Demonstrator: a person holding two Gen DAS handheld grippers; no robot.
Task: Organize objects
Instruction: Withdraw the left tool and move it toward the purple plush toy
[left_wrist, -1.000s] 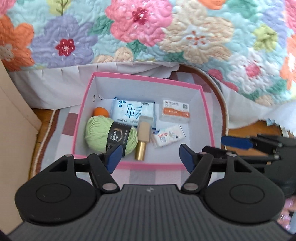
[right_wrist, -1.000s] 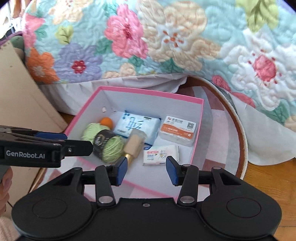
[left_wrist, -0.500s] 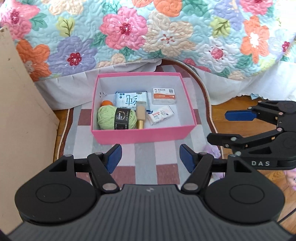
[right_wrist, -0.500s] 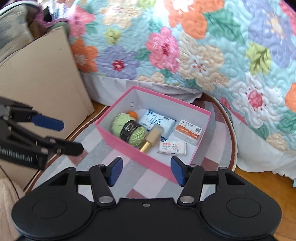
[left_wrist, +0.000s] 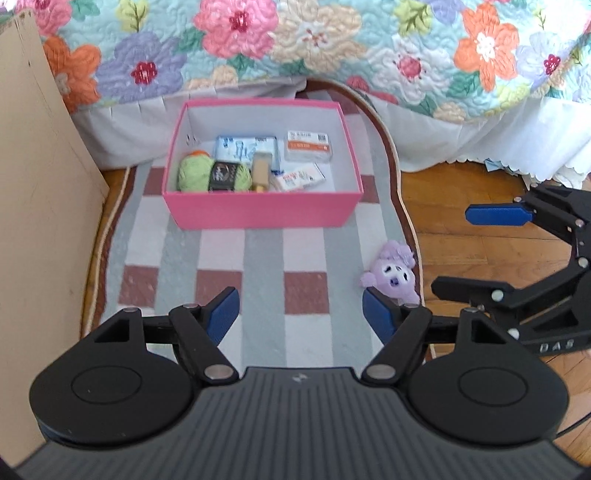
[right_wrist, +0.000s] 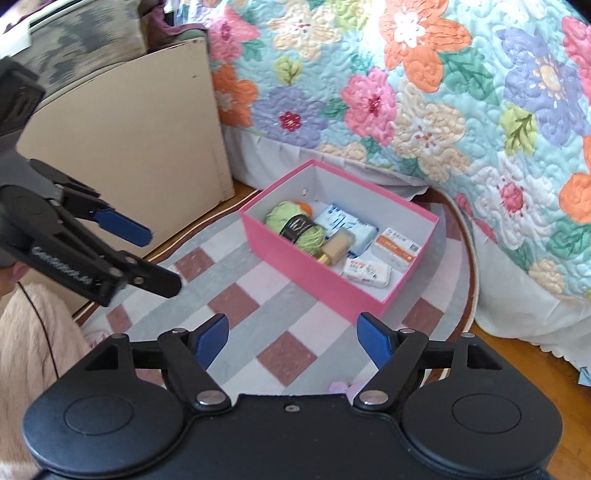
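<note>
A pink box (left_wrist: 258, 212) (right_wrist: 314, 273) stands on a checked rug and holds green yarn (left_wrist: 207, 173) (right_wrist: 295, 225), a gold-capped bottle (left_wrist: 260, 171) (right_wrist: 338, 245), a blue tissue pack (left_wrist: 243, 146) and two small packets (left_wrist: 308, 146) (left_wrist: 301, 177). A purple plush toy (left_wrist: 391, 273) lies on the rug's right edge; only a sliver of it shows in the right wrist view (right_wrist: 341, 389). My left gripper (left_wrist: 299, 312) is open and empty, well back from the box. My right gripper (right_wrist: 291, 338) is open and empty, above the rug.
A checked rug (left_wrist: 266, 254) lies on a wooden floor (left_wrist: 461, 192). A bed with a floral quilt (left_wrist: 295, 44) stands behind the box. A beige board (left_wrist: 33, 184) stands at the left. The right gripper shows at the right of the left wrist view (left_wrist: 491, 254).
Both grippers have pulled back and up from the box, which now looks smaller and farther. The purple plush toy has come into view. Both grippers stay open.
</note>
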